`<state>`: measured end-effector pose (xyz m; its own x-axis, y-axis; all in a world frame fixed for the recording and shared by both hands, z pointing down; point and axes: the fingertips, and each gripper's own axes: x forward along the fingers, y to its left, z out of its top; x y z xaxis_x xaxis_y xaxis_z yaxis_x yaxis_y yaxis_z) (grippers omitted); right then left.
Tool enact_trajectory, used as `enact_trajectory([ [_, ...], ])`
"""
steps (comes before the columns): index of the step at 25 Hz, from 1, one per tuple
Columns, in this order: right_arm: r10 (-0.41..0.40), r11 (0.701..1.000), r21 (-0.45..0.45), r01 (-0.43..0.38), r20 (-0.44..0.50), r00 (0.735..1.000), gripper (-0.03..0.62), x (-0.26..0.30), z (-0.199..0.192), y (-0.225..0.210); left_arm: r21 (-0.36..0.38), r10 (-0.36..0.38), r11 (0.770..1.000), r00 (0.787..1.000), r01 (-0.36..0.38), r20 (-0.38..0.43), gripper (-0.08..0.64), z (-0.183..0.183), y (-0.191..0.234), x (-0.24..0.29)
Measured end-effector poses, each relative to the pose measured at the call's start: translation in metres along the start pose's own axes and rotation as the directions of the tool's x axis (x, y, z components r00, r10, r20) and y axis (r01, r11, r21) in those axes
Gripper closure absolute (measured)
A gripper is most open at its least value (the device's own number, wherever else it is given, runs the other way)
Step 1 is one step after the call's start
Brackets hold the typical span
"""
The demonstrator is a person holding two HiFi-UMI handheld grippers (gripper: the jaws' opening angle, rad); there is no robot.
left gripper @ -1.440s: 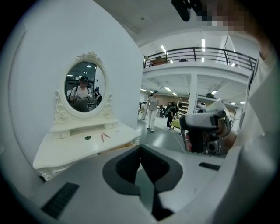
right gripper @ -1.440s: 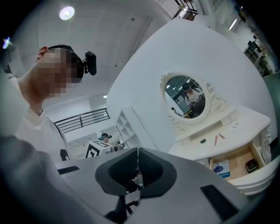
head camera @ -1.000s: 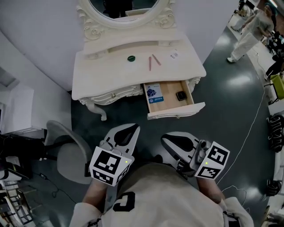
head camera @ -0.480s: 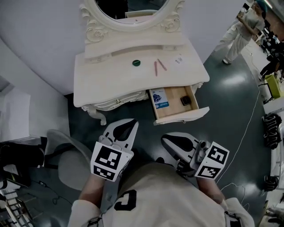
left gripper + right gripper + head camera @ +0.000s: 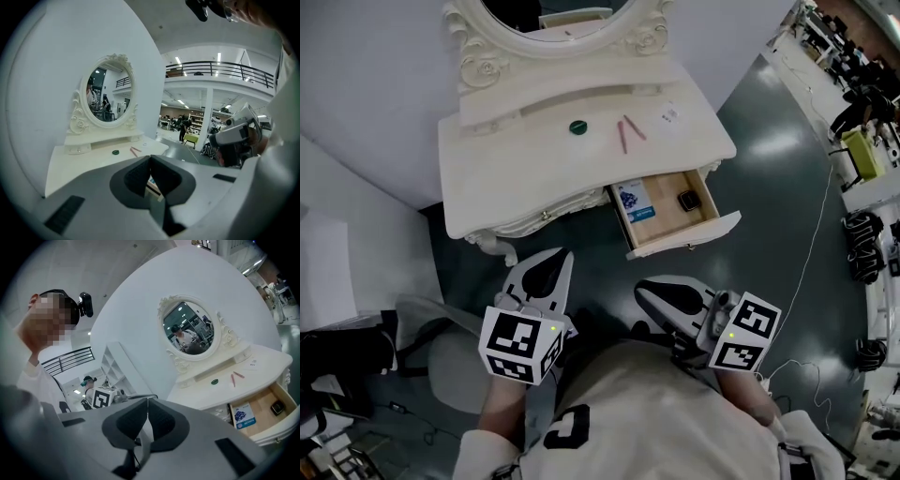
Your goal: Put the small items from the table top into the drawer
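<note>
In the head view the dressing table (image 5: 506,169) now sits further left and a little turned, with its left end lower in the frame, and it looks slightly larger. The open drawer (image 5: 667,223) slants more steeply toward the lower right. The left gripper (image 5: 563,254) has its tips closer to the table's front edge. The grey chair (image 5: 450,361) lies lower in the frame and shows less of its seat. The figure in white at the upper right edge is gone from view.
</note>
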<state>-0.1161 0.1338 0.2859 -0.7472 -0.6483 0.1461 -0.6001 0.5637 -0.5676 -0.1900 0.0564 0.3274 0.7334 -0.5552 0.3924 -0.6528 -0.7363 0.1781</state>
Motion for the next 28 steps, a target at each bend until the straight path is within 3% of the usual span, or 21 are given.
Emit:
enact_trajectory([
  [10, -0.026, 0.997, 0.071, 0.027, -0.013, 1.0, 0.563, 0.007, -0.007, -0.02, -0.013, 0.009, 1.0, 1.0, -0.009, -0.027, 0.506, -0.002, 0.012, 0.022],
  [14, 0.045, 0.996, 0.083, -0.045, 0.003, 0.999, 0.563, 0.004, 0.005, -0.034, 0.063, 0.071, 0.996, 0.995, -0.067, -0.072, 0.506, -0.001, 0.011, 0.042],
  [20, 0.172, 0.983, 0.07, -0.172, 0.004, 0.985, 0.563, -0.003, 0.033, -0.055, 0.193, 0.221, 0.963, 0.964, -0.191, -0.147, 0.508, 0.0, 0.01, 0.072],
  [26, 0.268, 0.959, 0.098, -0.264, -0.027, 0.963, 0.563, -0.027, 0.046, -0.088, 0.187, 0.298, 0.946, 0.939, -0.265, -0.174, 0.506, 0.005, -0.002, 0.106],
  [28, 0.294, 0.952, 0.098, -0.29, -0.036, 0.955, 0.563, -0.035, 0.049, -0.098, 0.225, 0.347, 0.925, 0.921, -0.306, -0.176, 0.506, 0.003, -0.001, 0.119],
])
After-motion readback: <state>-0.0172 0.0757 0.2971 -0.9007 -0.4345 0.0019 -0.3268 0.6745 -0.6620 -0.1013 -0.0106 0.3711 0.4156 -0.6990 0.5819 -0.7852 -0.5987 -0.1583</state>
